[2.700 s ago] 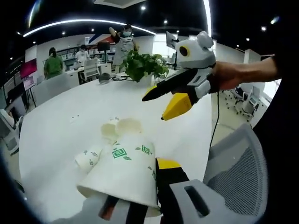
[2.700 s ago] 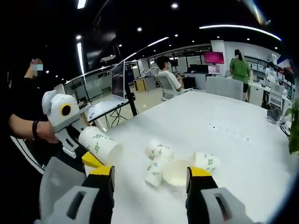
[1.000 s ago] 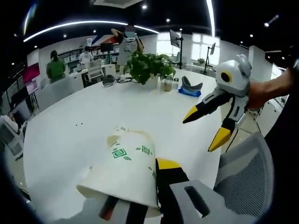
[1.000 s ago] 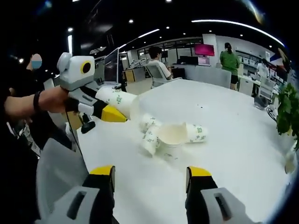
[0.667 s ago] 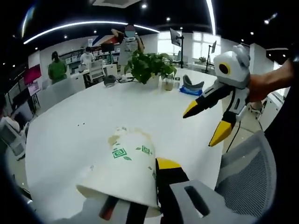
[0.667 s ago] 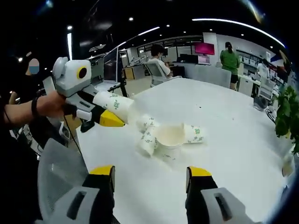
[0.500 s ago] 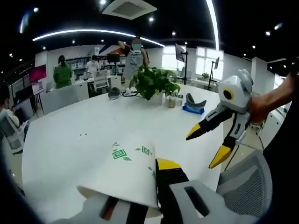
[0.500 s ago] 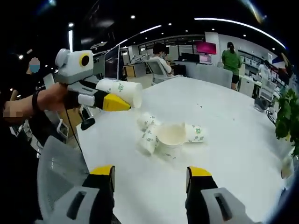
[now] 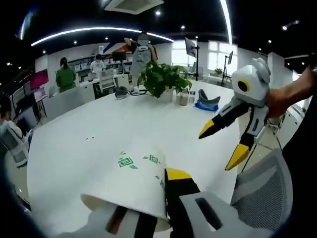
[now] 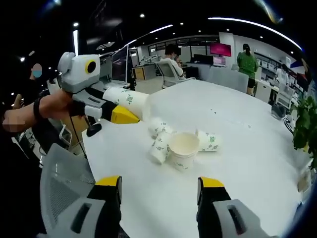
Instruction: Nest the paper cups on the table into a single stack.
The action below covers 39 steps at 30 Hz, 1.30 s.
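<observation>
An open office surrounds a smooth white table (image 9: 99,124). In the left gripper view, the left gripper (image 9: 148,218) clamps a tapered paper cup (image 9: 131,181); the right gripper (image 9: 225,144) hangs spread and empty. In the right gripper view, loose cups (image 10: 181,144) lie clustered mid-table. Judged next: carry the held cup to the upright one and nest it.
</observation>
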Each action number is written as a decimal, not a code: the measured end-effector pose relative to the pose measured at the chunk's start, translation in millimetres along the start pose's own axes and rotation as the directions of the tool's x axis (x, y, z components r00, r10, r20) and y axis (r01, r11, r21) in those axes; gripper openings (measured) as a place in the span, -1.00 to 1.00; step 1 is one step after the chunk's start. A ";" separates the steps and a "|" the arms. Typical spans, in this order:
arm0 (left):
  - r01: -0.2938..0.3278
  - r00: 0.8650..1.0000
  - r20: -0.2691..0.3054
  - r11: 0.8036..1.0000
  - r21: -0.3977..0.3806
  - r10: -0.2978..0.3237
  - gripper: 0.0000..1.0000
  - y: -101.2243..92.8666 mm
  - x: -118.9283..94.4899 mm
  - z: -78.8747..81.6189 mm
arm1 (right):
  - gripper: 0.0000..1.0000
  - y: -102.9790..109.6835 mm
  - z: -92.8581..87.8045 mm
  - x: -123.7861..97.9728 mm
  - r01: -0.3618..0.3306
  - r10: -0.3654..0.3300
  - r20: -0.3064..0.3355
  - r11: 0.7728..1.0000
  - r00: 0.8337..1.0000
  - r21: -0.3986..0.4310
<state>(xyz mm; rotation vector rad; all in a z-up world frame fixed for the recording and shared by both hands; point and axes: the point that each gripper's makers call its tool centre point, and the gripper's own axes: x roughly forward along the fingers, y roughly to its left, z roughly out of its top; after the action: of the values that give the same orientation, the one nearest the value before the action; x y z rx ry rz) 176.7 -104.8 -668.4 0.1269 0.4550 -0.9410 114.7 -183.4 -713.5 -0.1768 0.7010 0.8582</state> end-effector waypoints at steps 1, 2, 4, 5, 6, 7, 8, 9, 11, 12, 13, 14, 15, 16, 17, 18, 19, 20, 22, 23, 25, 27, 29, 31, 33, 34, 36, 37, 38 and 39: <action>-0.003 1.000 0.002 1.000 -0.003 0.003 -1.00 0.6 0.0 0.3 | 0.23 0.2 -0.3 0.0 0.000 0.000 -0.002 1.000 1.000 -0.001; -0.010 1.000 -0.004 1.000 0.003 0.010 -1.00 1.7 1.0 -1.7 | 0.23 0.2 -1.0 0.0 0.000 0.000 -0.006 1.000 1.000 -0.001; -0.006 1.000 -0.026 1.000 0.014 0.006 -1.00 -1.1 2.9 -9.4 | 0.23 1.3 -1.5 -0.4 0.001 -0.001 -0.008 1.000 1.000 -0.002; -0.003 0.999 -0.051 1.000 0.028 0.004 -1.00 -2.3 2.7 -15.1 | 0.23 1.6 -1.4 -0.4 0.000 0.000 -0.008 1.000 1.000 0.000; 0.000 0.996 -0.085 0.999 0.050 0.004 -1.00 -2.7 1.9 -22.8 | 0.23 2.2 -1.3 -0.4 -0.002 0.002 -0.008 1.000 1.000 0.002; 0.000 0.993 -0.119 0.998 0.063 0.008 -1.00 -2.4 0.0 -31.1 | 0.23 2.8 -1.2 -0.5 -0.002 0.002 -0.010 1.000 1.000 0.000; -0.004 0.992 -0.125 0.998 0.065 0.012 -1.00 0.3 -0.5 -35.2 | 0.23 2.7 -0.8 -0.5 -0.001 0.001 -0.010 1.000 1.000 -0.002; -0.006 0.992 -0.122 0.998 0.063 0.014 -1.00 3.0 -2.7 -37.2 | 0.23 2.8 -0.1 -0.6 -0.001 0.001 -0.010 1.000 1.000 -0.003; -0.014 0.992 -0.124 0.998 0.066 0.022 -1.00 4.9 -9.3 -33.5 | 0.23 2.9 0.8 -0.5 -0.001 0.001 -0.007 1.000 1.000 0.000; -0.022 0.993 -0.116 0.997 0.072 0.030 -1.00 7.3 -11.6 -30.2 | 0.23 3.0 0.9 -0.3 0.000 0.000 -0.007 1.000 1.000 0.000; -0.038 0.995 -0.091 0.996 0.085 0.046 -1.00 10.6 -14.4 -22.7 | 0.23 3.3 0.8 0.1 0.000 0.000 -0.008 1.000 1.000 0.001; -0.045 0.997 -0.056 0.996 0.075 0.049 -1.00 12.5 -15.4 -15.7 | 0.23 4.0 0.9 0.6 -0.002 0.002 -0.008 1.000 1.000 0.001; -0.044 0.998 -0.032 0.998 0.043 0.045 -1.00 13.3 -16.6 -11.7 | 0.23 4.8 0.6 2.1 -0.005 0.005 -0.009 1.000 1.000 0.003; -0.043 0.998 -0.040 0.999 0.027 0.044 -1.00 15.1 -18.5 -14.1 | 0.23 5.1 0.5 2.6 -0.005 0.006 -0.011 1.000 1.000 0.003; -0.046 0.997 -0.059 0.998 0.040 0.049 -1.00 16.4 -18.0 -18.9 | 0.23 6.3 0.2 3.1 -0.007 0.007 -0.013 1.000 1.000 0.002; -0.055 0.990 -0.128 0.996 0.074 0.064 -1.00 19.0 -19.2 -33.9 | 0.23 6.8 0.8 4.3 -0.010 0.010 -0.013 1.000 1.000 -0.001; -0.054 0.985 -0.157 0.995 0.081 0.066 -1.00 19.3 -19.4 -41.1 | 0.23 6.9 1.3 4.7 -0.011 0.011 -0.013 1.000 1.000 -0.001; -0.051 0.983 -0.170 0.996 0.071 0.062 -1.00 18.8 -18.3 -46.6 | 0.23 5.5 2.2 5.5 -0.013 0.013 -0.011 1.000 1.000 -0.002; -0.052 0.985 -0.162 0.997 0.064 0.061 -1.00 17.8 -17.3 -46.2 | 0.23 5.7 4.5 5.9 -0.013 0.013 -0.005 1.000 1.000 -0.002; -0.048 0.986 -0.157 0.997 0.063 0.057 -1.00 15.1 -16.6 -44.0 | 0.23 5.2 5.7 6.2 -0.013 0.013 -0.001 1.000 1.000 0.000; -0.043 0.988 -0.145 0.997 0.068 0.052 -1.00 8.0 -13.2 -38.3 | 0.23 4.1 5.2 6.4 -0.012 0.012 -0.001 1.000 1.000 0.000; -0.038 0.992 -0.121 0.997 0.060 0.045 -1.00 4.5 -9.8 -31.6 | 0.23 3.6 3.2 5.7 -0.013 0.013 -0.003 1.000 1.000 0.000; -0.031 0.995 -0.098 0.998 0.048 0.036 -1.00 1.1 -6.8 -25.1 | 0.23 4.1 1.5 3.9 -0.012 0.012 -0.003 1.000 1.000 0.001; -0.025 0.997 -0.069 0.999 0.047 0.028 -1.00 -4.3 -4.0 -16.4 | 0.23 3.7 -0.5 2.2 -0.010 0.010 -0.003 1.000 1.000 0.003; -0.021 0.999 -0.043 0.999 0.033 0.022 -1.00 -7.7 -1.5 -9.6 | 0.23 1.5 -3.2 0.8 -0.007 0.007 -0.004 1.000 1.000 0.010; -0.013 0.999 -0.036 1.000 0.022 0.014 -1.00 -10.8 0.3 -8.1 | 0.23 1.0 -4.7 -0.2 -0.005 0.005 -0.005 1.000 1.000 0.013; -0.008 0.999 -0.044 0.999 0.034 0.009 -1.00 -14.2 2.3 -10.2 | 0.23 0.5 -5.6 -2.1 -0.002 0.002 -0.005 1.000 1.000 0.017; -0.002 0.998 -0.065 0.999 0.047 0.005 -1.00 -14.1 3.0 -14.6 | 0.23 -0.8 -6.0 -2.5 -0.001 0.001 -0.004 1.000 1.000 0.019; 0.002 0.996 -0.090 0.999 0.054 0.003 -1.00 -16.3 2.8 -19.1 | 0.23 -2.5 -6.3 -2.8 0.000 0.000 -0.001 1.000 1.000 0.019; 0.003 0.995 -0.097 0.998 0.057 0.003 -1.00 -19.1 1.8 -18.6 | 0.23 -3.6 -6.5 -2.4 0.001 -0.001 -0.001 1.000 1.000 0.022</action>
<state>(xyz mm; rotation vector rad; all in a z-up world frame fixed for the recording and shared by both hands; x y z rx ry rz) 156.4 -111.9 -684.2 0.2248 0.5179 -0.9507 113.0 -189.9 -717.5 -0.1580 0.7113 0.8495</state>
